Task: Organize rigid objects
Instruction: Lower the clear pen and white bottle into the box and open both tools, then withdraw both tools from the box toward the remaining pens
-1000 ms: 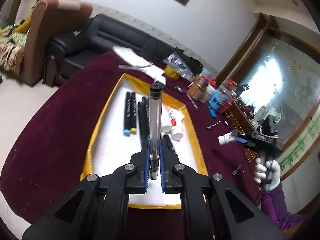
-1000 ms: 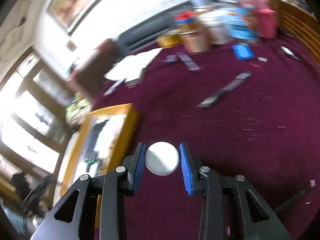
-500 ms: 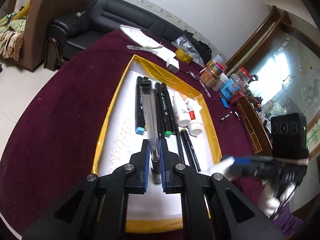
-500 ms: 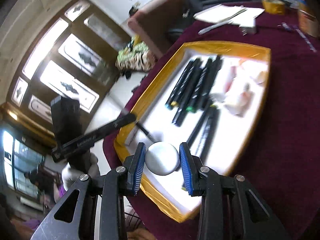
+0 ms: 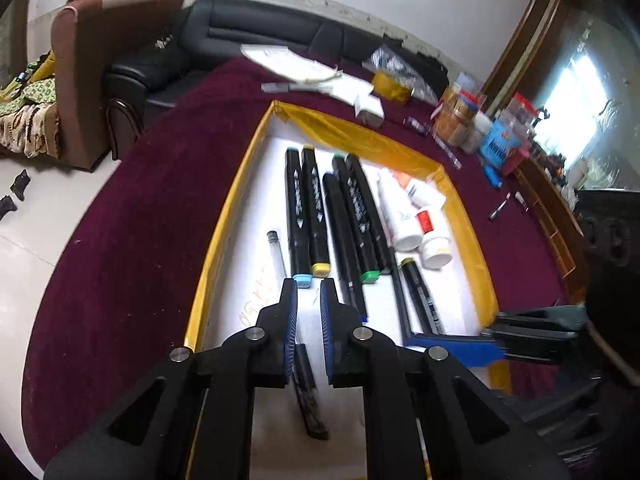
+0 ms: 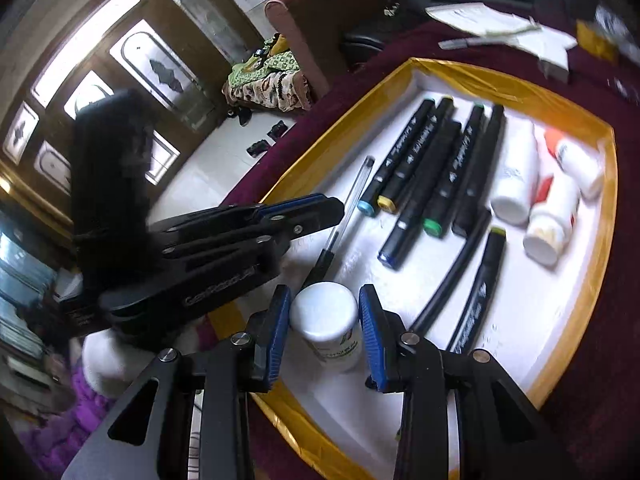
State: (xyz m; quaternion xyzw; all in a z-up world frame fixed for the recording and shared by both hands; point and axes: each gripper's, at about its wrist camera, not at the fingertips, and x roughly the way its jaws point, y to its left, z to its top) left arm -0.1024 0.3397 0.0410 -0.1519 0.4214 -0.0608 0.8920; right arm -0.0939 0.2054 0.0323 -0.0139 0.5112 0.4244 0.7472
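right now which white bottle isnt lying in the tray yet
The white bottle gripped in the right tongs; the other three lie at the tray's far right side.

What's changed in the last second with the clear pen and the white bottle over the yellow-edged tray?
The left gripper came down and laid the clear pen in the tray beside the black markers; its jaws have just been opening, the pen loose between them. The right gripper swung in from the maroon cloth to above the tray's near end, clamped on the white bottle throughout. The markers and the other bottles stayed put.
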